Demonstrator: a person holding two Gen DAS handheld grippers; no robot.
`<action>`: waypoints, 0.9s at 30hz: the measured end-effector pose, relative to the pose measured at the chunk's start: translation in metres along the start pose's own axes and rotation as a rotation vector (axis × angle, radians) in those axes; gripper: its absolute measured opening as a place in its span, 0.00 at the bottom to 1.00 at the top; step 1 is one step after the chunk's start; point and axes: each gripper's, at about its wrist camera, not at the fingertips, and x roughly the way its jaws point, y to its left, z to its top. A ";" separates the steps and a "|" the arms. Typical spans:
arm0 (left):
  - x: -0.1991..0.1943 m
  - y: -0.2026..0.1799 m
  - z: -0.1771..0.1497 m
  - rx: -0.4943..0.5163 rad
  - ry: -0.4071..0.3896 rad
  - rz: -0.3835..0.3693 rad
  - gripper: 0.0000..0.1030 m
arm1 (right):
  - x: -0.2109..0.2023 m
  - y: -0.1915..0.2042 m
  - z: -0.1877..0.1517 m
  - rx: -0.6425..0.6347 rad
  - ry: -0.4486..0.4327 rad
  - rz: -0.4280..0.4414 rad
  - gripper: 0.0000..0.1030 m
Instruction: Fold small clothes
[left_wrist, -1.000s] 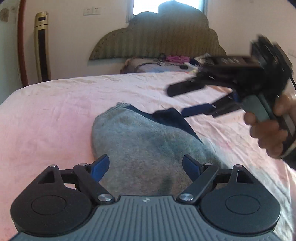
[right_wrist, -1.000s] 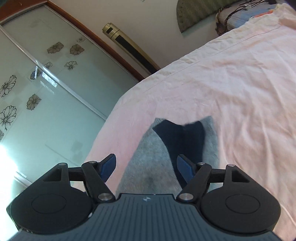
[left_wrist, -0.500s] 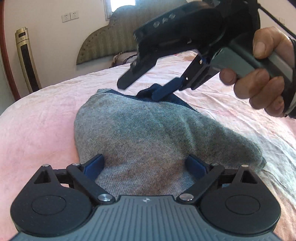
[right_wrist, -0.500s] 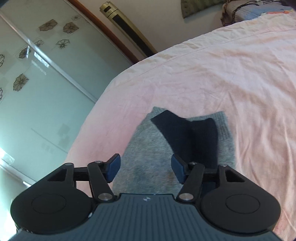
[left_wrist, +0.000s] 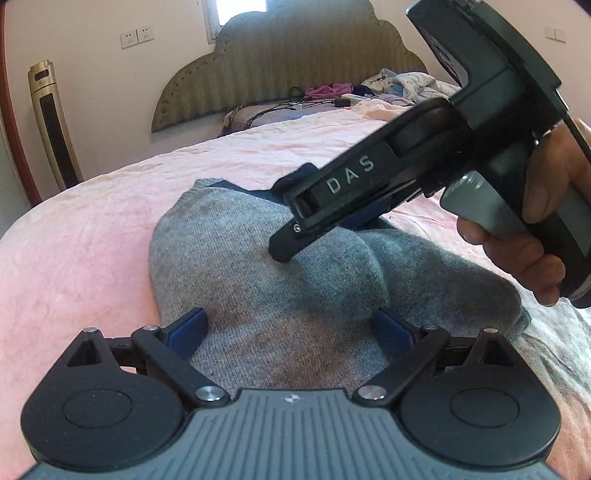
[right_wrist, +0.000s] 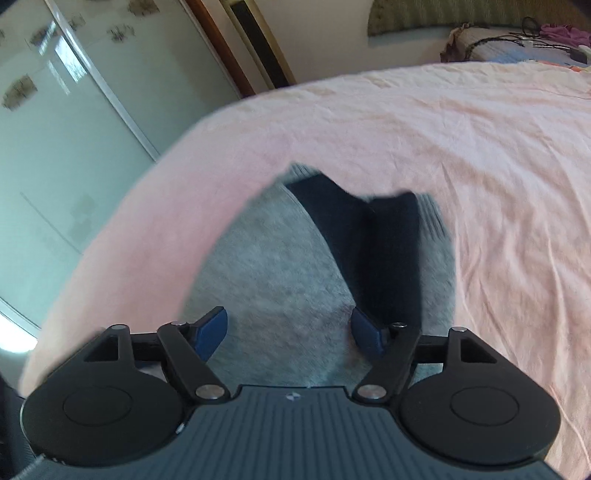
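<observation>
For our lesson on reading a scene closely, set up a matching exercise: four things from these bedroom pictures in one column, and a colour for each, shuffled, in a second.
Column 1:
1. bed sheet
2. knitted garment
3. headboard
4. the left gripper finger pads

Column 2:
A. olive green
B. blue
C. pink
D. grey with a navy band

Pairs: 1-C, 2-D, 3-A, 4-B
</observation>
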 end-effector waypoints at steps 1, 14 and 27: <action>-0.007 0.003 0.000 -0.023 -0.008 0.011 0.95 | -0.001 0.000 -0.003 -0.032 -0.032 -0.028 0.70; -0.081 0.026 -0.067 -0.406 0.110 0.172 0.96 | -0.106 0.018 -0.149 0.010 -0.190 -0.313 1.00; -0.066 0.003 -0.071 -0.355 0.124 0.270 1.00 | -0.076 0.051 -0.172 -0.023 -0.190 -0.498 1.00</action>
